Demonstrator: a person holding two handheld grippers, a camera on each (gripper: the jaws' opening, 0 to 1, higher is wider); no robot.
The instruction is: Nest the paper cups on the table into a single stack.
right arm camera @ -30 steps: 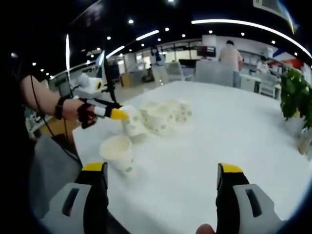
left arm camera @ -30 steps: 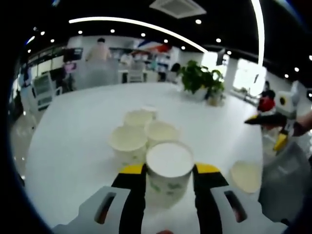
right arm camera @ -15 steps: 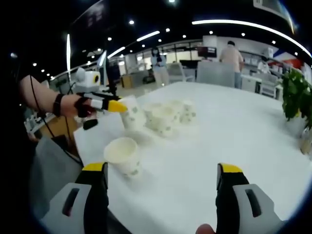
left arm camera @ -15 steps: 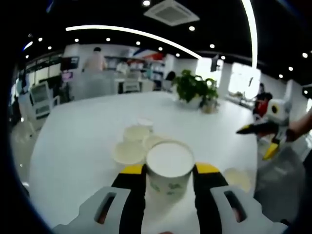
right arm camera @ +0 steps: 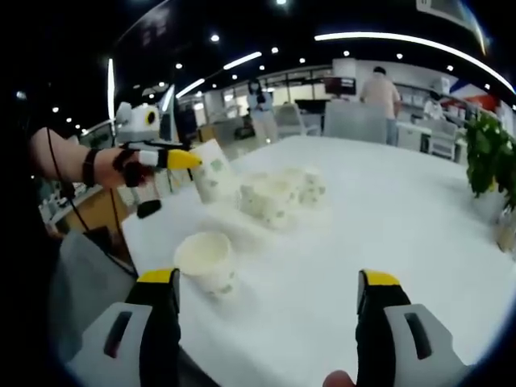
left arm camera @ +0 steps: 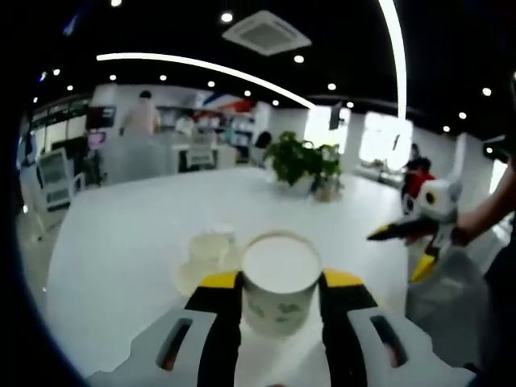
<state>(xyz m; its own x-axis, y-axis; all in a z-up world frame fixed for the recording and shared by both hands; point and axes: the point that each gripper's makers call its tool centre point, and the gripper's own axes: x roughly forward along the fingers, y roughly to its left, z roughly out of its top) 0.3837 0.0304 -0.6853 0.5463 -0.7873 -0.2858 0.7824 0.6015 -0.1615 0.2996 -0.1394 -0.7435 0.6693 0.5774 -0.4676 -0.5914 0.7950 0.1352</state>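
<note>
In the left gripper view, the left claw [left arm camera: 280, 284] is closed on a white paper cup [left arm camera: 280, 282] with a green leaf print, its yellow-tipped jaws pressing the cup's two sides. The held cup is upright, mouth open toward the camera, and lifted clear of the white surface [left arm camera: 121, 250]. Just beyond it, lower down on the surface, stands a cluster of cups [left arm camera: 205, 256], partly hidden behind the held one. Far off on the surface sits a potted plant [left arm camera: 300, 160]. At the right of this view the right claw [left arm camera: 407, 242] shows, held by a hand.

In the right gripper view, the right claw [right arm camera: 268, 284] is wide apart with nothing between its jaws, hovering above the surface. A single cup [right arm camera: 206, 262] stands upright near its left jaw. Farther away is the cluster of cups, and just left of it the left claw holds its cup in the air, above the surface's edge.
</note>
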